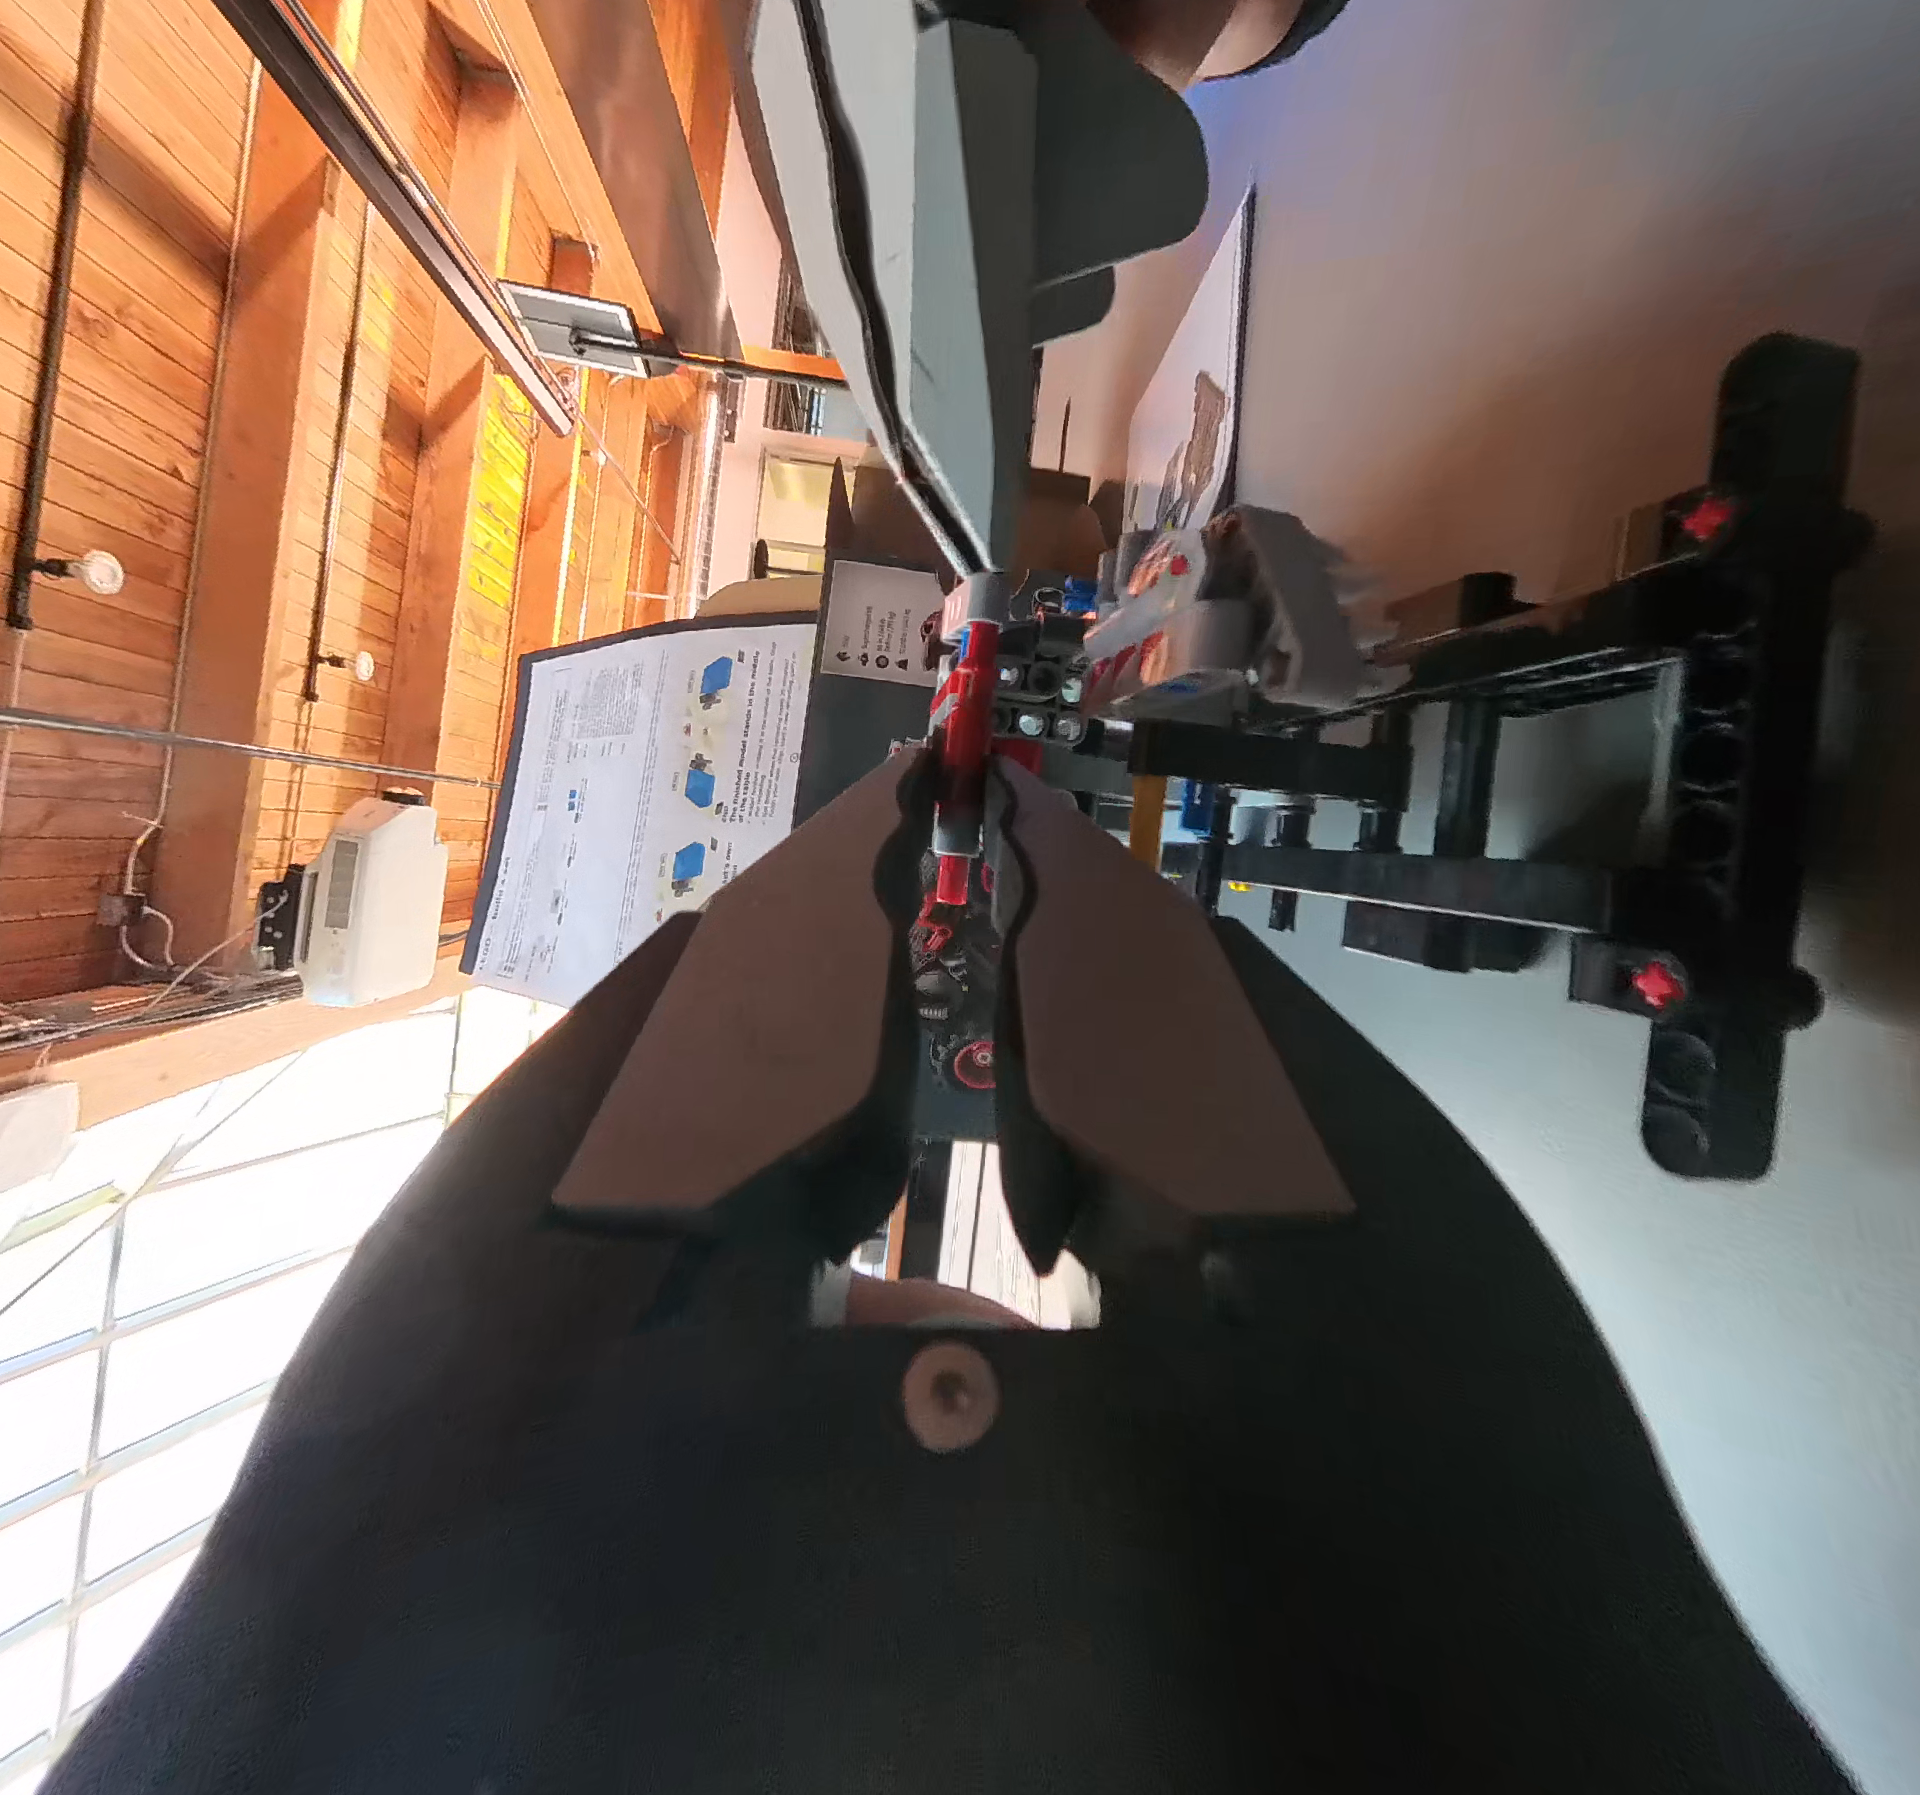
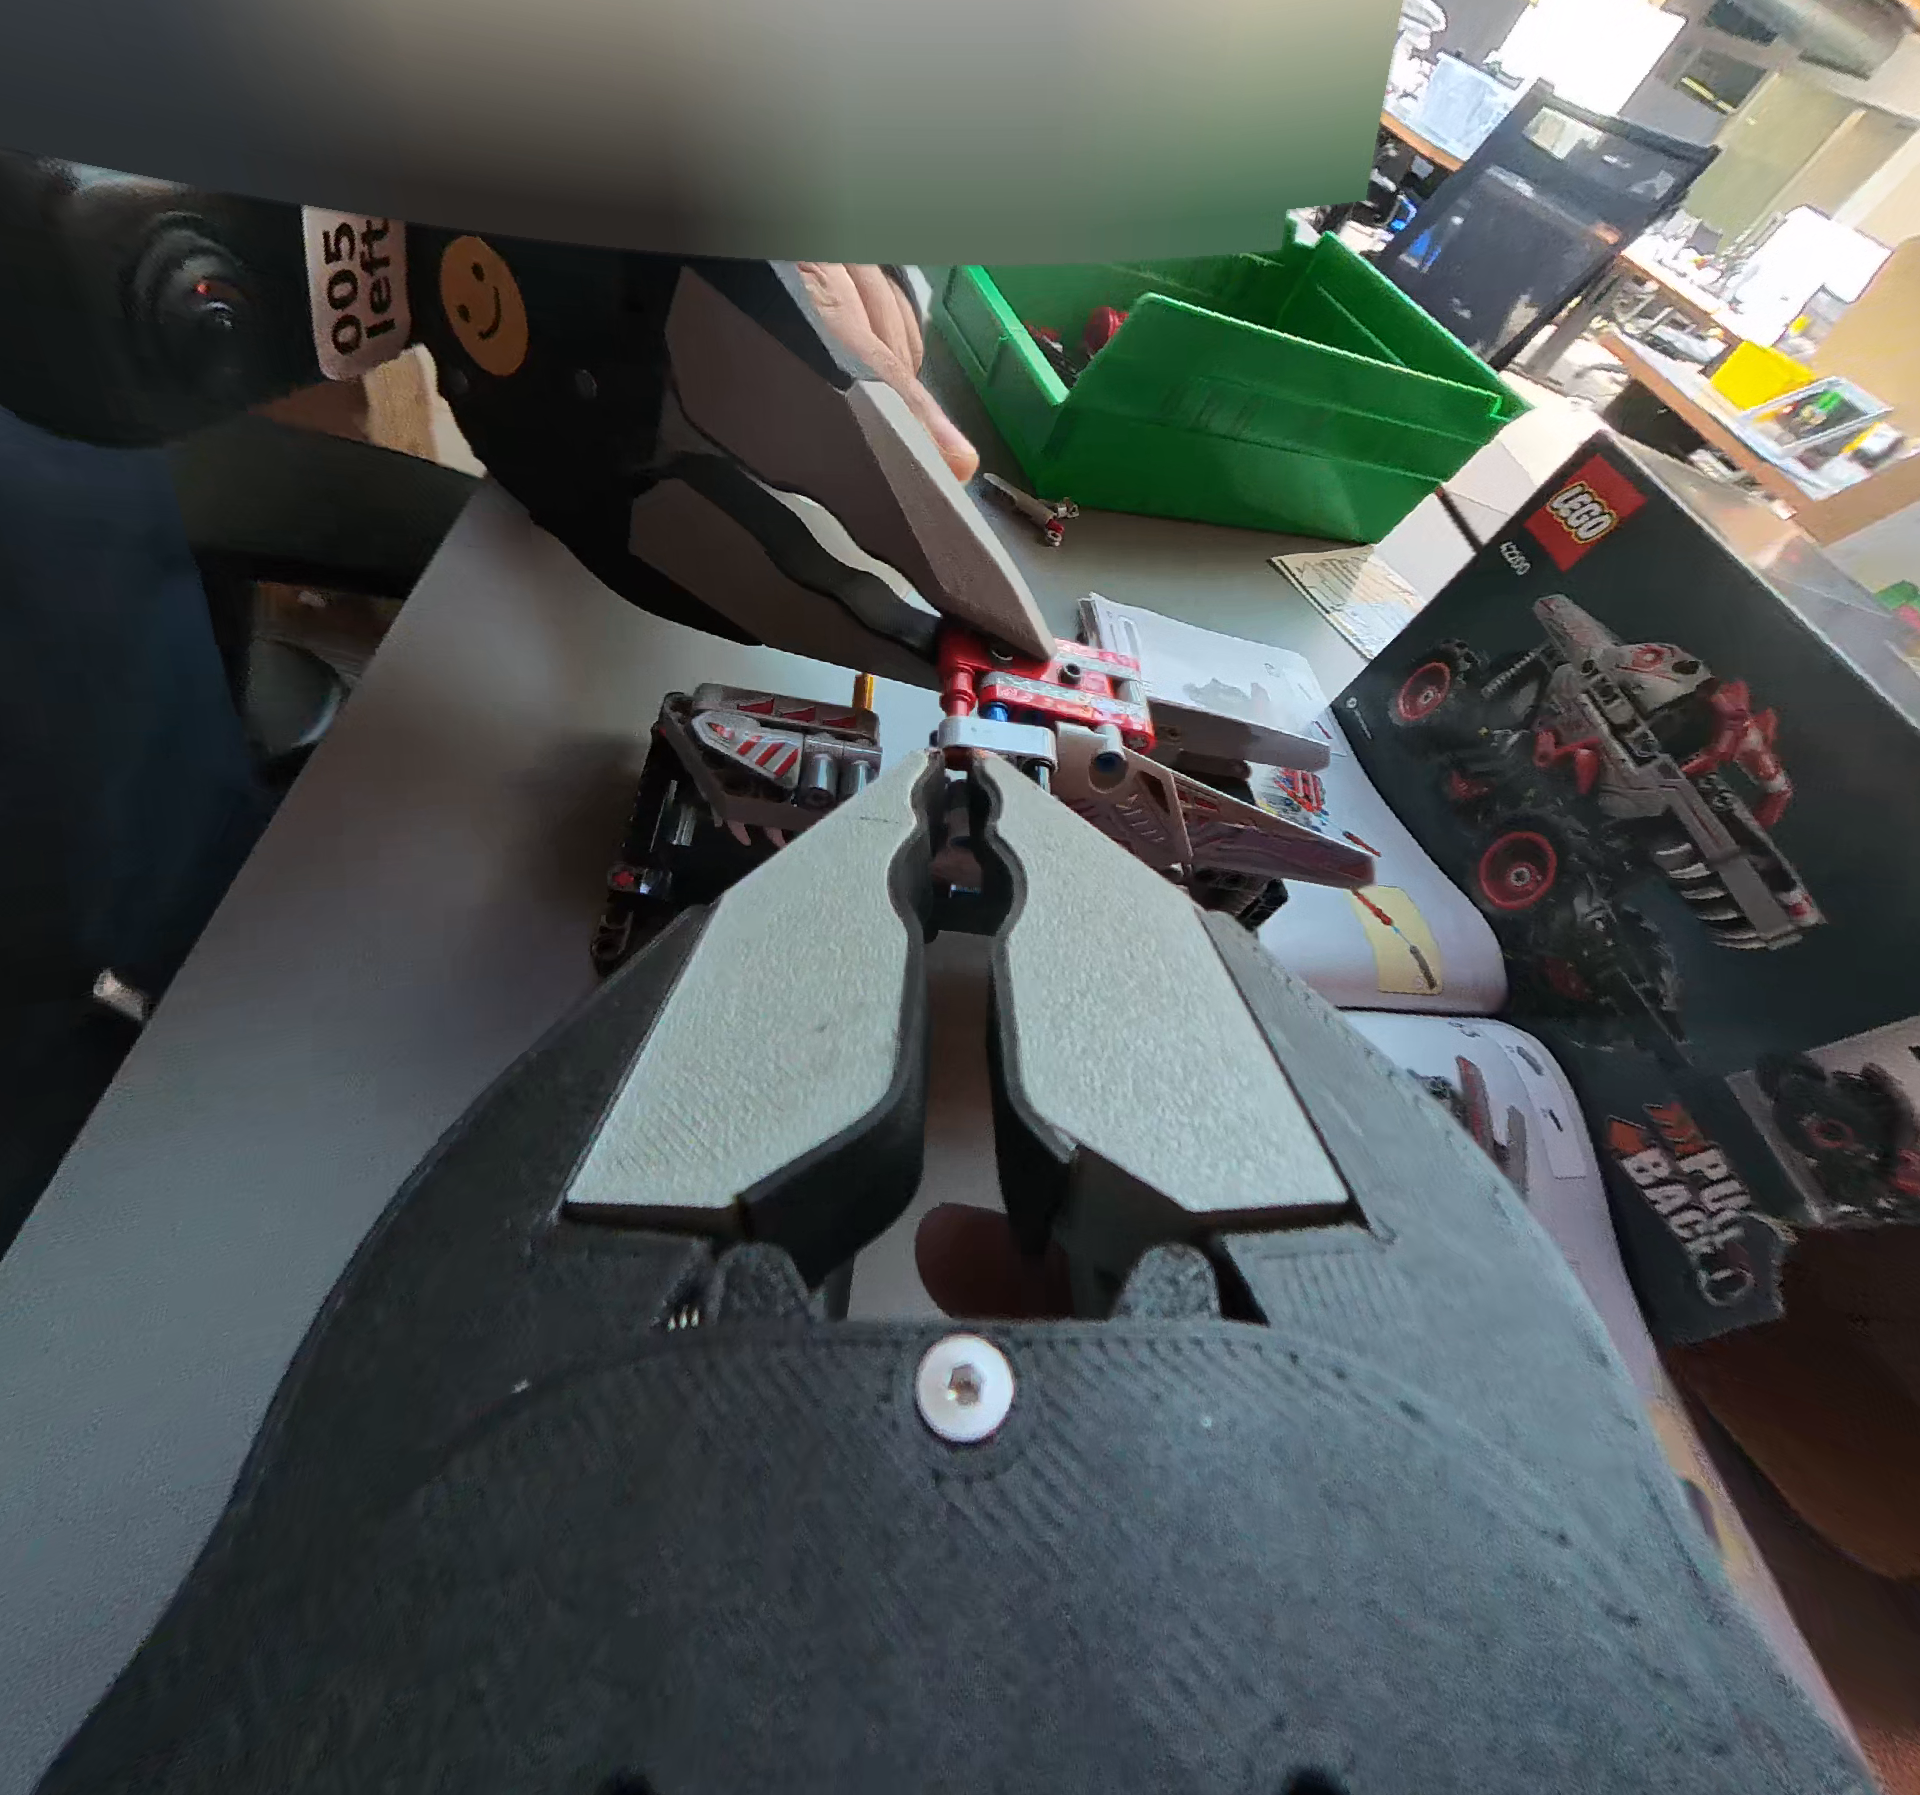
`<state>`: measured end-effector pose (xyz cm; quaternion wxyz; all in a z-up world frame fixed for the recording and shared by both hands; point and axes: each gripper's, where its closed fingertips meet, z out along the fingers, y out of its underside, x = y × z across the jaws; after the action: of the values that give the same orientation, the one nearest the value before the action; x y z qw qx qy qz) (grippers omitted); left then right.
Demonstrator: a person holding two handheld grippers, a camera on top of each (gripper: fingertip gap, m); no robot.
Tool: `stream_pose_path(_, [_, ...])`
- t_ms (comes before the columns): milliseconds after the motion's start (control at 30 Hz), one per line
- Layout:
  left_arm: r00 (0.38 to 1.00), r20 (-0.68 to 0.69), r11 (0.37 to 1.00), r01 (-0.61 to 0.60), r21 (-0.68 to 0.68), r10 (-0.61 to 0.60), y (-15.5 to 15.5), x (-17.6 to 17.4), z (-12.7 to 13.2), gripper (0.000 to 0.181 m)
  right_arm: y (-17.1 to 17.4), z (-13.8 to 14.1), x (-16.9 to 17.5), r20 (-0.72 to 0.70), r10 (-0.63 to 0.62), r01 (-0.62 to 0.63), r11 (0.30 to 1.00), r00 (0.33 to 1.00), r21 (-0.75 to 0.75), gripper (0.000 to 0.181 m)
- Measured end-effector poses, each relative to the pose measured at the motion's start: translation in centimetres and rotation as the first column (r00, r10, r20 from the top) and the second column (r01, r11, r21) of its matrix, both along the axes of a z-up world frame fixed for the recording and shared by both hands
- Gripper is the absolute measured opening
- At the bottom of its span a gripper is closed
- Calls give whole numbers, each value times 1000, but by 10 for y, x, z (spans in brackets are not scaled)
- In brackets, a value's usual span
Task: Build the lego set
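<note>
Table: grey top [image 2: 312, 914] under both grippers, carrying everything below.
Set box: dark box [image 2: 1662, 810] with a red-wheeled truck picture, standing to the right of the right gripper.
Green bin: open plastic bin [image 2: 1247, 415] far ahead of the right gripper, beyond the model.
Instruction booklet: open pages [image 2: 1382, 924] lying right of the right gripper's tips, against the box.
Lego model: black-framed chassis [image 2: 748, 789] with grey and red panels, on the table just ahead of the right gripper's tips.
Left gripper: [image 1: 961, 810] fingers closed onto a red beam piece [image 1: 961, 706] that belongs to the model's upper part.
Right gripper: [image 2: 961, 758] fingers nearly together, pinching a light grey piece [image 2: 997, 735] directly under the red beam.
</note>
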<state>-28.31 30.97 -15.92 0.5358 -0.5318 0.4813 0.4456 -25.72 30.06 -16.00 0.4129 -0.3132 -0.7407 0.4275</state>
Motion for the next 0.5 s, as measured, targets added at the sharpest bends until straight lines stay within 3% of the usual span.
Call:
stream_pose_path(100, [1000,8,1000,-1,-6,2,0,1,0,4,1,2,2,-26,-44,44,999,999,11,23])
stream_pose_path(233, [1000,10,1000,0,-6,0,0,1,0,5,-1,2,6,-23,-54,54,998,998,17,10])
stream_pose_path(500, [1000,7,1000,11,-5,-11,-1,3,0,5,1,-4,1,-26,-94,95,994,995,45,5])
